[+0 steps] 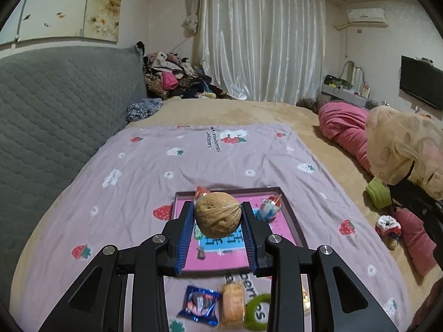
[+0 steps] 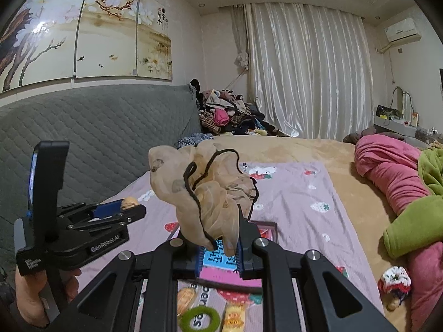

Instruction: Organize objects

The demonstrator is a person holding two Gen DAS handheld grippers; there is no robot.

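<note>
Both grippers grip: left gripper (image 1: 217,215) pinches a hard, round walnut (image 1: 217,213) between its fingertips; right gripper (image 2: 218,244) clamps a soft, floppy scrunchie (image 2: 202,191) rising above its fingers.

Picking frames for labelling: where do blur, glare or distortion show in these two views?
Left wrist: walnut sharp, snack packets at bottom edge blurred, dark fisheye corners. Right wrist: glare on the wall painting, headboard bowed, green ring soft.

Snack packets (image 1: 218,304) below left tongs blurred, partly hidden; tray (image 2: 265,228) mostly hidden behind scarf (image 2: 205,193).
</note>
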